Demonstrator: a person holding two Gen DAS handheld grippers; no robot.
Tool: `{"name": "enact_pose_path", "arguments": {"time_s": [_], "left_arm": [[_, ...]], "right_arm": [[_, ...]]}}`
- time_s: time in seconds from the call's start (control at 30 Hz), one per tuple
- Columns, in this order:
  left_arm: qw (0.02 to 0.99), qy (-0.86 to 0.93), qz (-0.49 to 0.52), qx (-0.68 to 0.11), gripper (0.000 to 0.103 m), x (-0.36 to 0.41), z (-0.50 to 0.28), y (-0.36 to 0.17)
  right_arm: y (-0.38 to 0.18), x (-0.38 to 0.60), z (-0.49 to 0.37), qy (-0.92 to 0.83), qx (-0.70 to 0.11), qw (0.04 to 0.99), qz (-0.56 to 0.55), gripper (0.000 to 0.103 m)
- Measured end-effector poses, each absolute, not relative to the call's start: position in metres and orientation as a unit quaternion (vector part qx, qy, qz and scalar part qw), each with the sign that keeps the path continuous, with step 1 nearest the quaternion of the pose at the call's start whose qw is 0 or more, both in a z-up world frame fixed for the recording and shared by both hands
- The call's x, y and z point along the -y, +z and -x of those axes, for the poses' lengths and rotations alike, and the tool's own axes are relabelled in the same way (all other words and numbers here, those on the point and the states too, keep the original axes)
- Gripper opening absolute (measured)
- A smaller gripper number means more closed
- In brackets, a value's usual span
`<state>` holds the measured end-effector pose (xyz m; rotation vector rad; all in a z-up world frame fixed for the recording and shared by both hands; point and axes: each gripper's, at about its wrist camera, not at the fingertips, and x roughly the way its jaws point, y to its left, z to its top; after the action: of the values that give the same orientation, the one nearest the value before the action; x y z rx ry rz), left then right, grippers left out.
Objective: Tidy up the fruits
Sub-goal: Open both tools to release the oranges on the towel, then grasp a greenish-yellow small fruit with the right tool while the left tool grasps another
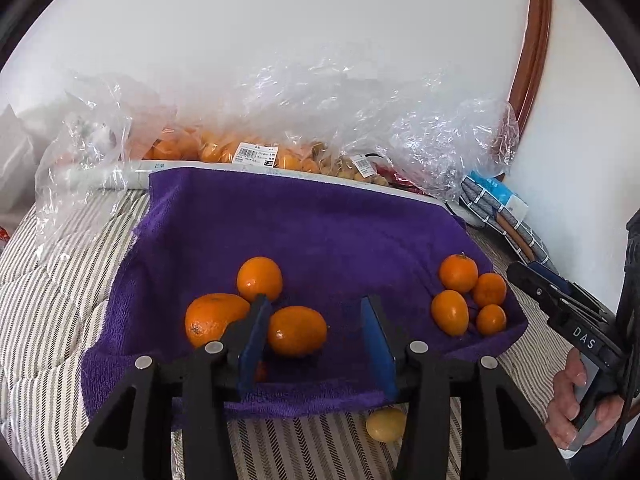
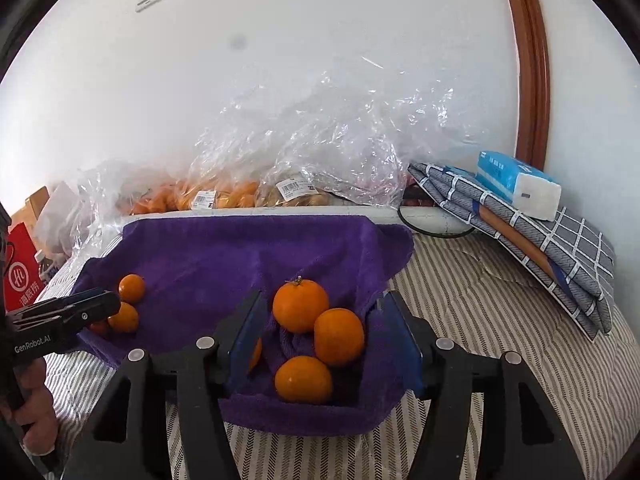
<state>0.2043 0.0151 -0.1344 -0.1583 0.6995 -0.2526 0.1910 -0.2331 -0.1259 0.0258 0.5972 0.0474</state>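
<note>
On the purple towel (image 1: 320, 232) spread over the bed, my left tool (image 1: 316, 334) stands apart and empty beside three larger oranges (image 1: 297, 331). My right tool (image 2: 324, 340) is also apart, straddling the smaller oranges (image 2: 300, 306) at the towel's right edge. One yellow fruit (image 1: 386, 424) lies off the towel. A careless nudge could roll these round fruits off the soft, sloping cloth.

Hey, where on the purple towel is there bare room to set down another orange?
The purple towel is bare across its middle and back, between the left cluster of oranges and the right cluster, up to the plastic bags. Both front corners are crowded.
</note>
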Motion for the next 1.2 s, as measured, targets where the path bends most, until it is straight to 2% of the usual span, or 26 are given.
{"name": "enact_pose_path", "arguments": {"time_s": [0.27, 0.57, 0.77, 0.87, 0.93, 0.97, 1.2], "left_arm": [[0.941, -0.089, 0.076, -0.317, 0.048, -0.032, -0.184, -0.127], [0.941, -0.049, 0.086, -0.323, 0.050, -0.094, -0.137, -0.133], [0.938, -0.045, 0.069, -0.335, 0.051, -0.096, -0.132, -0.135], [0.938, -0.047, 0.064, -0.338, 0.051, -0.093, -0.134, -0.135], [0.938, -0.047, 0.065, -0.338, 0.051, -0.094, -0.133, -0.135], [0.938, -0.047, 0.065, -0.339, 0.051, -0.094, -0.133, -0.135], [0.927, -0.101, 0.056, -0.358, 0.050, -0.074, -0.138, -0.139]], "right_arm": [[-0.109, 0.210, -0.151, 0.000, -0.318, 0.948, -0.010, 0.060], [-0.141, 0.155, -0.114, 0.095, -0.385, 0.917, -0.046, 0.059], [-0.156, 0.117, -0.107, 0.131, -0.404, 0.905, -0.028, 0.056], [-0.164, 0.105, -0.113, 0.129, -0.421, 0.897, -0.019, 0.049], [-0.169, 0.101, -0.118, 0.126, -0.435, 0.891, -0.013, 0.038], [-0.171, 0.099, -0.119, 0.125, -0.441, 0.889, -0.012, 0.028], [-0.156, 0.117, -0.112, 0.114, -0.414, 0.903, -0.010, 0.028]]}}
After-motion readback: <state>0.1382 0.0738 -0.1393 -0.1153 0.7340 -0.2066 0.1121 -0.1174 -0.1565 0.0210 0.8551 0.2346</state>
